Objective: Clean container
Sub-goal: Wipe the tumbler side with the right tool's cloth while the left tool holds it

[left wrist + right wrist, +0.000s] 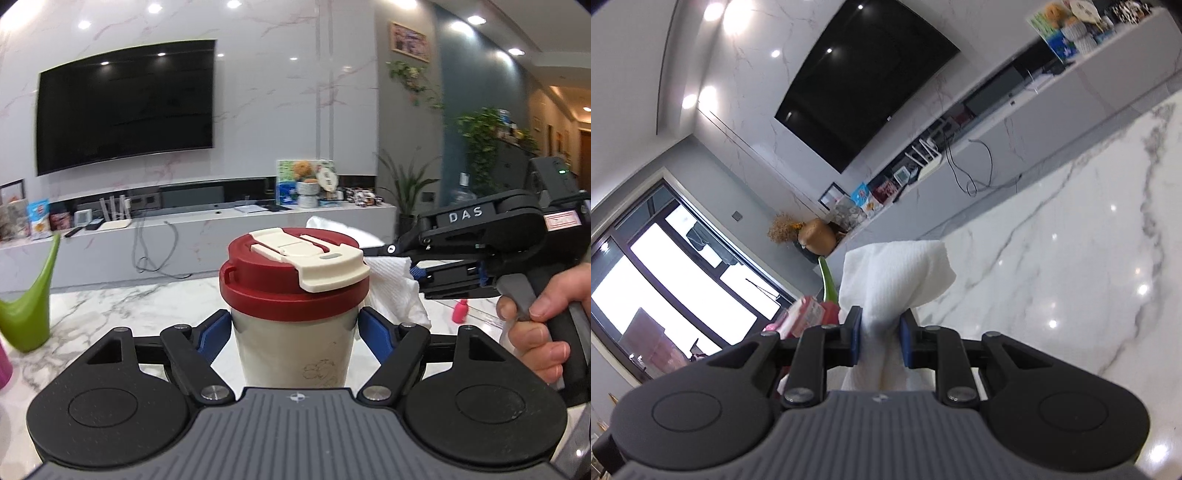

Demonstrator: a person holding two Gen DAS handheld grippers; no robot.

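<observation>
A cream travel cup [291, 347] with a red lid [291, 280] and a cream flip tab stands upright between the blue pads of my left gripper [293, 332], which press on its sides just below the lid. My right gripper [881, 338] is shut on a folded white paper towel [897, 273]. In the left wrist view that right gripper [410, 267] comes in from the right, held by a person's hand [535, 325], and the towel [395, 291] touches the cup's right side under the lid's rim. The right wrist view is rolled sideways and does not show the cup.
A green watering can [31, 306] stands on the white marble table [110, 317] at the left, with a pink object at the far left edge. A small pink bottle [460, 312] sits behind the right gripper. A TV and a low cabinet fill the background.
</observation>
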